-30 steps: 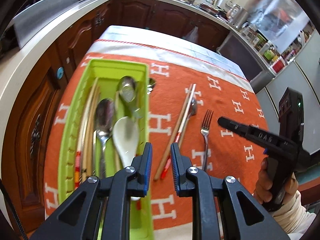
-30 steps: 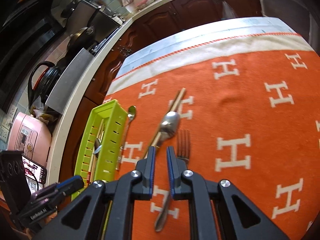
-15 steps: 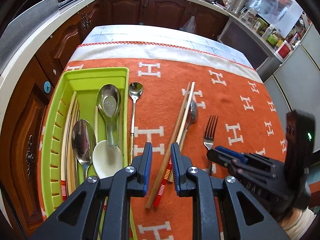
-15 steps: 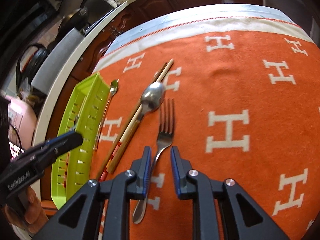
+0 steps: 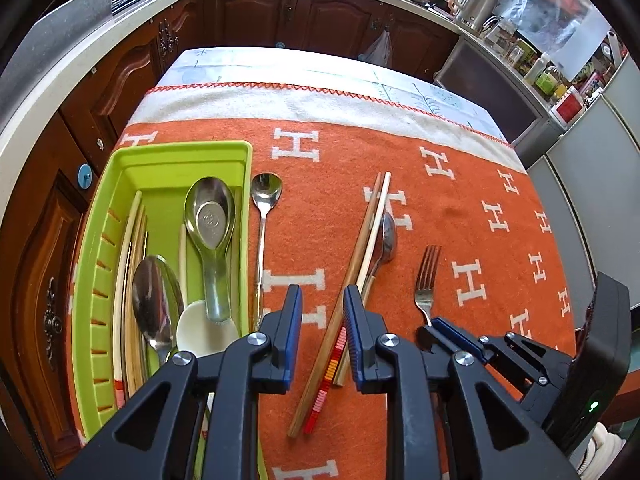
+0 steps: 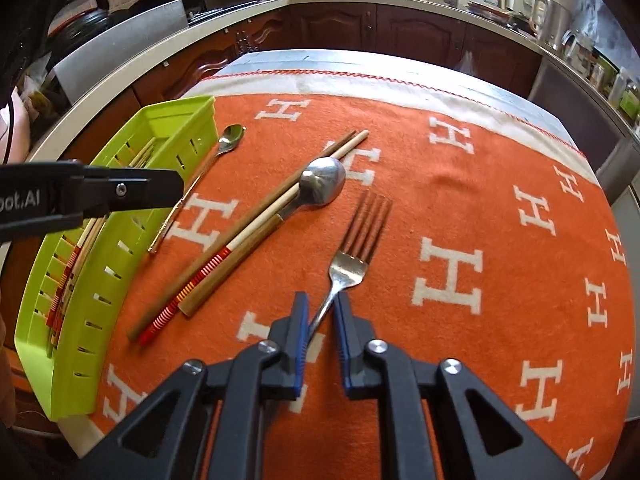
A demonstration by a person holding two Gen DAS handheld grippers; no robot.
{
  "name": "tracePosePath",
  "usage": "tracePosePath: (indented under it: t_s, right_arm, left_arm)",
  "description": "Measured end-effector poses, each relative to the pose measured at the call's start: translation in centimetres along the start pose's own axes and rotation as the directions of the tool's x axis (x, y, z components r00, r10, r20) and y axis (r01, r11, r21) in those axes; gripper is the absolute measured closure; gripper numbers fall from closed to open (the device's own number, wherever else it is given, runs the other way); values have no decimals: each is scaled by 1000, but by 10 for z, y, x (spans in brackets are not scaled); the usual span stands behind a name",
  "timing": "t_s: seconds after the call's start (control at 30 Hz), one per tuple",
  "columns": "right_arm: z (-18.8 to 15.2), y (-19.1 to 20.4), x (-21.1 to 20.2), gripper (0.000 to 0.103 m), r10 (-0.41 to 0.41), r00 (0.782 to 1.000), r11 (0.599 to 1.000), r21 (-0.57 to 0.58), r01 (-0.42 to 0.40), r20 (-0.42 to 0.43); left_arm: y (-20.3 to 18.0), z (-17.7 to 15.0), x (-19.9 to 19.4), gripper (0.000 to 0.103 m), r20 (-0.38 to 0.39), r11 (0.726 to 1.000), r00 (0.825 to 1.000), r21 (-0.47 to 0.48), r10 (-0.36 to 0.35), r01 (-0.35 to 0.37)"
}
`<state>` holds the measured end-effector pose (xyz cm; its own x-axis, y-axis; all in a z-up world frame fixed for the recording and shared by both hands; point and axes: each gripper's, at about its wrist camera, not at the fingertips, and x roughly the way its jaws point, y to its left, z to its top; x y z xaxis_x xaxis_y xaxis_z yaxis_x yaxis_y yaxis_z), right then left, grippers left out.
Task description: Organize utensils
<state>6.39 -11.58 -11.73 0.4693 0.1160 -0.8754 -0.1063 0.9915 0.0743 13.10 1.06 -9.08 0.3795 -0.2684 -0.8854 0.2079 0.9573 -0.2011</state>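
- Orange blanket (image 5: 340, 152) covers the table. In the left wrist view, since a second ago the left gripper (image 5: 322, 322) has slid from over the green tray (image 5: 176, 150) at the table's left edge to the chopsticks (image 5: 360, 256) mid-table; its fingers stand narrowly apart, astride the sticks without visibly pressing them. A long-handled spoon (image 5: 262, 232) lies just outside the tray's right wall.
- In the right wrist view, the right gripper (image 6: 322, 312) has shifted from the chopsticks' lower ends to the fork (image 6: 352, 252), nearer the front edge. Its jaws are closing on the fork's handle. Judged from this, the fork goes to the tray (image 6: 100, 280) next.
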Motion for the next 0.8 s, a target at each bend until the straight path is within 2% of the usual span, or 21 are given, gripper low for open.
tracePosePath:
  t_s: [0.07,0.13,0.23,0.3,0.4,0.47,0.5,0.7,0.8]
  right_arm:
    - [1,-14,-1,99,18,1000,998,60,-17,-11]
    - [5,-26,1,99,54,998,992,118,-50,-29]
    - [11,-39,4,99,86,995,981,181,-74,-58]
    - [13,-42,4,99,99,993,975,204,-83,-68]
    - [13,-46,5,99,114,991,968,234,-95,-72]
    - [13,-48,5,99,124,990,962,255,-102,-72]
    - [13,-49,6,99,128,989,959,261,-105,-73]
    - [11,-51,5,99,142,987,957,264,-119,-72]
    - [12,-52,6,99,146,987,954,274,-122,-70]
  left_arm:
    - [-3,7,7,83,-15,999,999,16,40,-40]
    - [-6,14,15,70,-38,996,996,26,83,-82]
    - [-10,28,27,62,-74,991,989,36,132,-129]
    - [-11,38,34,61,-101,991,986,32,136,-133]
    - [-6,51,52,61,-181,993,977,-9,113,-116]
    - [3,56,63,72,-225,992,969,-49,100,-113]
    - [4,58,64,76,-225,991,968,-51,113,-128]
    - [7,65,61,77,-217,985,963,-41,156,-169]
    - [0,65,66,77,-221,967,942,9,252,-256]
